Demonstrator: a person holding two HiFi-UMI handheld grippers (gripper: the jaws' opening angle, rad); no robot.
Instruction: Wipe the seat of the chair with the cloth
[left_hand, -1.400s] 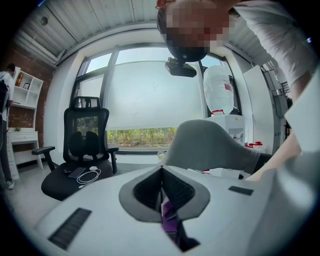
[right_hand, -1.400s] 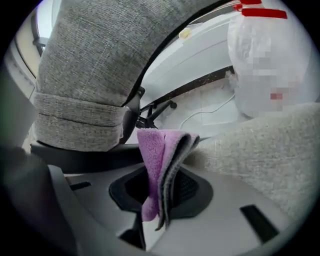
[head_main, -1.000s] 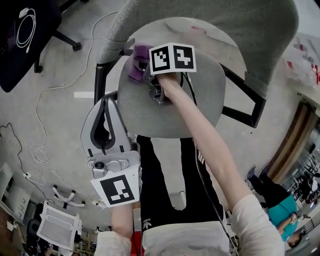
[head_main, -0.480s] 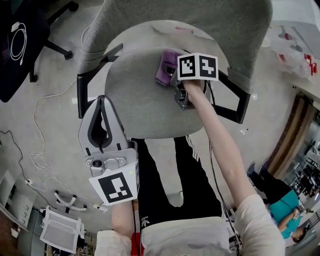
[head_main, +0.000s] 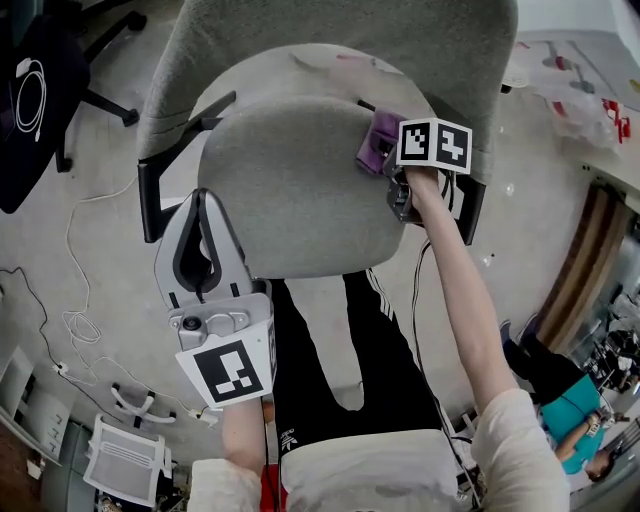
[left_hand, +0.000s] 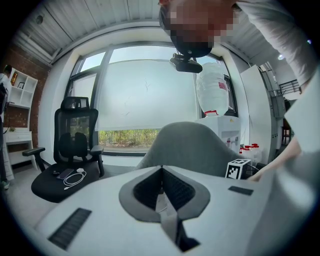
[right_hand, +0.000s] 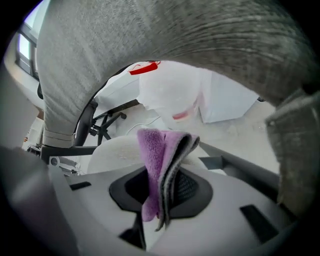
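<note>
A grey chair seat (head_main: 285, 195) with a grey backrest (head_main: 330, 45) lies below me. My right gripper (head_main: 388, 152) is at the seat's back right edge, by the right armrest, and is shut on a folded purple cloth (head_main: 377, 138). In the right gripper view the cloth (right_hand: 161, 162) stands up from between the jaws, under the backrest (right_hand: 175, 45). My left gripper (head_main: 203, 200) hovers beside the seat's front left edge, jaws shut with nothing between them. The left gripper view has its tips (left_hand: 161, 169) pointing towards the backrest (left_hand: 190, 145).
Black armrests (head_main: 160, 195) flank the seat. A black office chair (head_main: 40, 90) with a coiled white cable stands at the upper left. Cables (head_main: 75, 270) trail over the floor. Plastic bags (head_main: 575, 85) lie at the upper right. Another person (head_main: 560, 400) is at the lower right.
My right gripper has carried the purple cloth across the seat from the back left to the back right edge. The left gripper has stayed where it was, still shut.
</note>
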